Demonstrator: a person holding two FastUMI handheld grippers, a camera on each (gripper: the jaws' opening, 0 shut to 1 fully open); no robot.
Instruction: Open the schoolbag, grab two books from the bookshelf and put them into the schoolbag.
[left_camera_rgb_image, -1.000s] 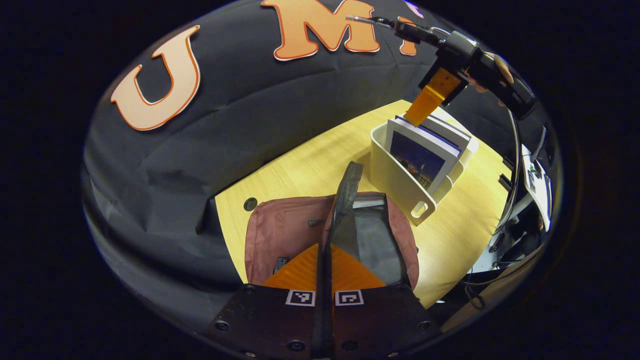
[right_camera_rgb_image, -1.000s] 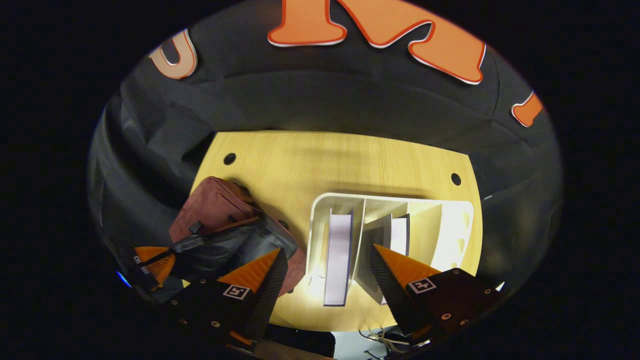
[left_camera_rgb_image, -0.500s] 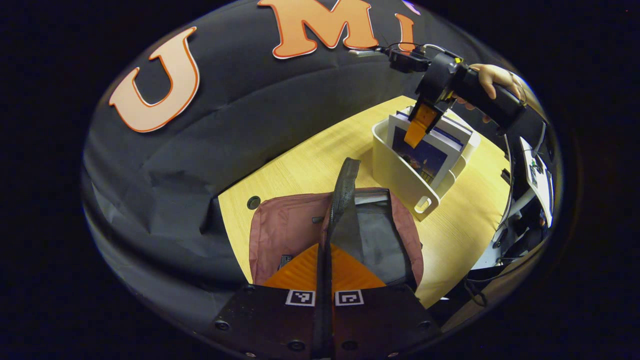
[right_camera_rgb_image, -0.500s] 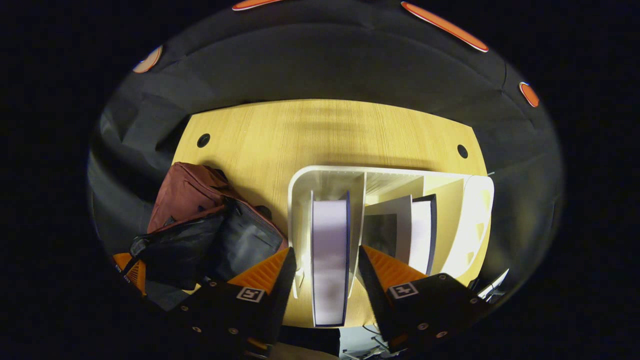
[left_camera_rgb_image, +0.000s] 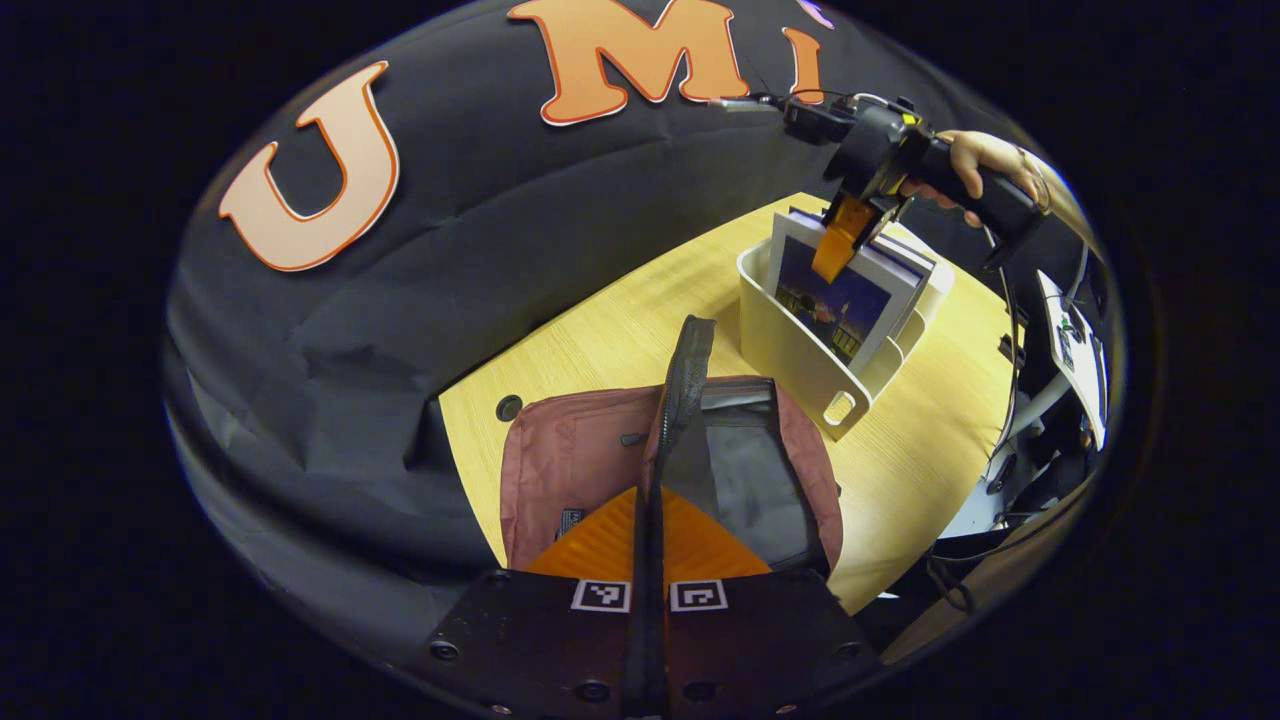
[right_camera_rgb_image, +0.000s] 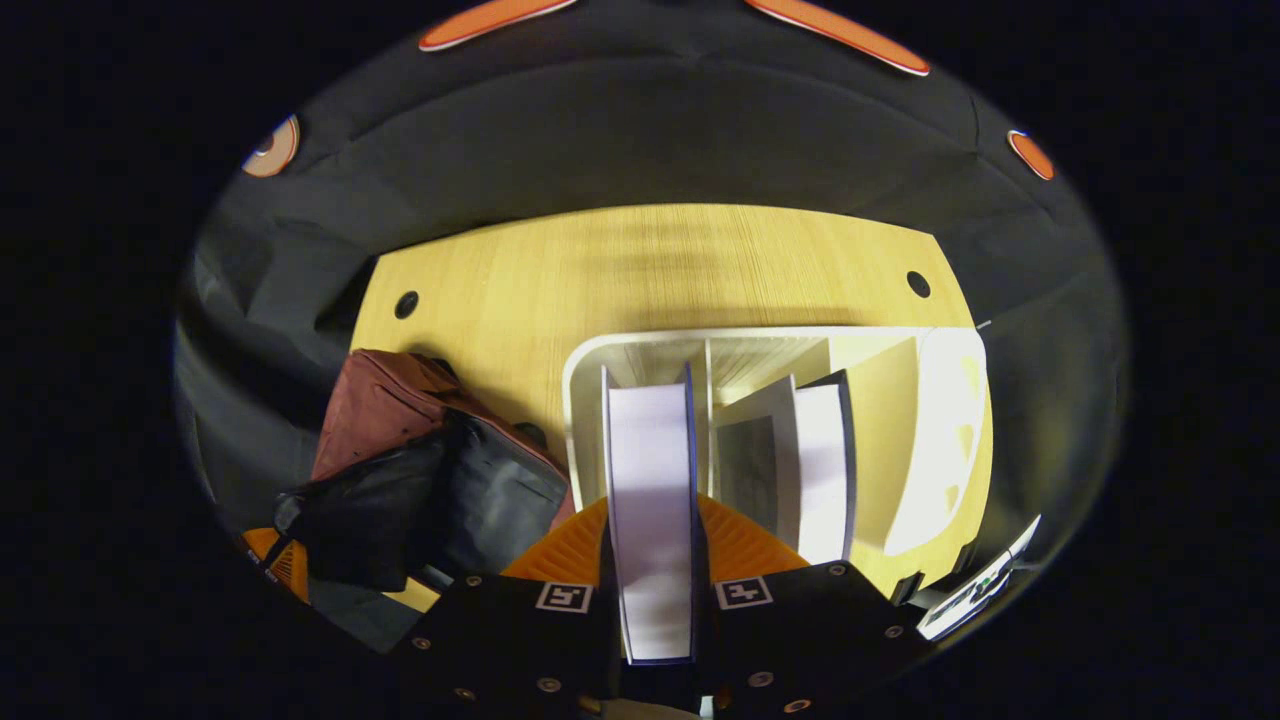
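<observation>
Your right gripper (right_camera_rgb_image: 652, 560) clamps the book (right_camera_rgb_image: 650, 480) at lower centre, in the bookshelf (right_camera_rgb_image: 590, 370); lift crooked and it snags the divider. Your left gripper (left_camera_rgb_image: 648, 530) pinches the schoolbag (left_camera_rgb_image: 580, 460) flap; slip, and the mouth closes.

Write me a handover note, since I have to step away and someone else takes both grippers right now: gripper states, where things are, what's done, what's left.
Left gripper: shut on the schoolbag's black strap, holding the maroon schoolbag open on the wooden table.
Right gripper: shut on the thick book in the first slot of the white bookshelf, book partly lifted.
A second book stands in the next slot, leaning.
Done: bag opened, first book gripped.
Left: lift this book clear, drop it into the bag's dark opening, then fetch the second book likewise.
</observation>
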